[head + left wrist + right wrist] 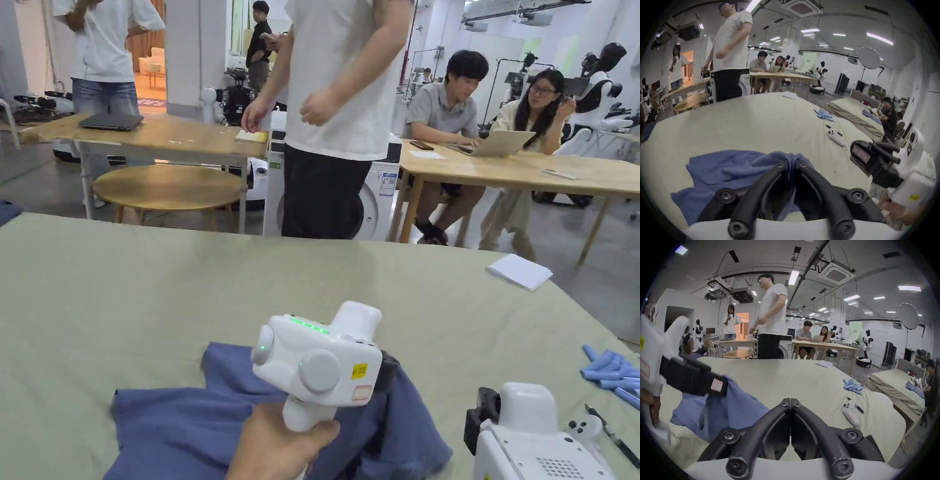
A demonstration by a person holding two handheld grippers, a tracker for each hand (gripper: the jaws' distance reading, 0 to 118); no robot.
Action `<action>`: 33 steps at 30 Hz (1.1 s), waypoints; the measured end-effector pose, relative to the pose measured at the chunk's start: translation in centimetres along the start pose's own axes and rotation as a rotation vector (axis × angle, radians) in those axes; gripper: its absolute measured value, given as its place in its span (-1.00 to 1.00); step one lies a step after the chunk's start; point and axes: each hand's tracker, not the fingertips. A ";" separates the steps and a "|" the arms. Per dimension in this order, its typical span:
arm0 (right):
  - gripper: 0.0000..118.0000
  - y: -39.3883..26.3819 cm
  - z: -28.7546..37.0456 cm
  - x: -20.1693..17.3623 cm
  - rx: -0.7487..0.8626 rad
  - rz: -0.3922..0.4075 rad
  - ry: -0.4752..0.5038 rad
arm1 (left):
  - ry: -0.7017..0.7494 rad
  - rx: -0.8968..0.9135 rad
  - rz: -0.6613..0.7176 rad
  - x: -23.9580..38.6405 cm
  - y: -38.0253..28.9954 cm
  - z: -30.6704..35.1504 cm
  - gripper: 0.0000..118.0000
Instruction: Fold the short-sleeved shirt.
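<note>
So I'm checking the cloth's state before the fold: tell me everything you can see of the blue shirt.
The blue shirt is soft woven-looking cloth, plain and unfolded, lying crumpled in loose wrinkles on the pale green table cover near the person's edge. The left gripper is shut on a bunched ridge of it and lifts that part into a peak. The right gripper is closed, beside the shirt and apart from it. Sleeves and collar can't be made out.

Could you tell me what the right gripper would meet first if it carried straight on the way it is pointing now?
The right gripper, shut and empty, points out over the bare green table cover. Its way looks free as far as the far edge, passing between the blue shirt and the white controller, though depth is hard to judge.
</note>
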 end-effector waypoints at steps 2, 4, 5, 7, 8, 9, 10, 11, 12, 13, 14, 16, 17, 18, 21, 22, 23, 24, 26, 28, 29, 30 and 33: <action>-1.00 -0.1 0.0 0.1 -0.005 -0.011 0.004 | -0.004 -0.009 0.032 -0.6 -0.8 0.1 -0.58; -1.00 0.0 -0.2 -0.3 -0.009 -0.014 0.011 | -0.017 -0.013 0.062 -1.3 -1.2 0.8 -0.17; -1.00 0.2 -0.2 -0.6 -0.009 -0.012 0.019 | -0.018 -0.010 0.072 -1.7 -1.3 1.3 -0.10; -1.00 0.5 -0.2 -1.5 0.000 -0.009 0.037 | -0.001 0.023 0.088 -2.2 -1.8 2.9 -0.12; -1.00 0.7 -0.2 -2.0 0.004 -0.009 0.048 | 0.015 0.039 0.086 -2.3 -2.0 3.9 -0.12; -1.00 0.9 -0.2 -2.6 0.009 -0.006 0.058 | 0.052 0.068 0.085 -2.6 -2.2 4.9 -0.12; -1.00 1.0 -0.2 -3.1 0.013 -0.002 0.066 | 0.080 0.087 0.088 -2.8 -2.4 6.0 -0.12; -1.00 1.2 -0.2 -3.7 0.020 -0.001 0.079 | 0.116 0.102 0.091 -3.8 -2.9 6.9 -0.12; -1.00 1.3 -0.2 -4.2 0.025 0.001 0.091 | 0.148 0.126 0.106 -4.2 -3.4 8.0 -0.13; -1.00 1.4 -0.2 -4.8 0.029 0.005 0.099 | 0.178 0.153 0.125 -4.7 -4.0 9.1 -0.13; -1.00 1.5 -0.2 -5.4 0.033 0.009 0.109 | 0.207 0.163 0.131 -5.4 -4.6 9.8 -0.14; -1.00 1.7 -0.3 -6.4 0.038 0.013 0.125 | 0.292 0.191 0.129 -6.3 -6.0 11.6 -0.30; -1.00 1.7 -0.3 -6.8 0.039 0.011 0.132 | 0.339 0.195 0.135 -6.8 -6.7 12.5 -0.66; -1.00 1.8 -0.3 -7.3 0.040 0.006 0.145 | 0.381 0.203 0.150 -7.5 -7.5 13.1 -0.95; -1.00 1.9 -0.5 -8.5 0.045 0.003 0.168 | 0.476 0.216 0.202 -9.3 -9.6 15.3 -1.00; -1.00 1.9 -0.6 -8.8 0.043 0.004 0.171 | 0.481 0.198 0.221 -10.1 -10.2 15.8 -1.00; -1.00 1.9 -0.8 -9.1 0.038 0.003 0.182 | 0.505 0.179 0.243 -11.2 -10.7 16.2 -1.00; -1.00 1.9 -1.0 -9.3 0.033 -0.002 0.193 | 0.525 0.161 0.258 -12.3 -11.2 16.6 -1.00; -1.00 1.9 -1.3 -9.6 0.025 -0.005 0.203 | 0.554 0.127 0.314 -14.7 -11.7 17.1 -1.00; -1.00 1.8 -1.7 -9.8 0.015 -0.006 0.211 | 0.545 0.093 0.390 -17.9 -11.8 17.2 -1.00; -1.00 1.8 -1.9 -9.8 0.012 -0.005 0.214 | 0.548 0.066 0.419 -19.5 -11.7 17.0 -1.00; -1.00 1.9 -2.1 -9.8 0.007 -0.003 0.216 | 0.535 0.057 0.436 -21.1 -11.6 16.9 -1.00; -1.00 1.9 -2.7 -9.7 -0.002 0.001 0.217 | 0.514 -0.019 0.490 -25.6 -10.5 15.5 -1.00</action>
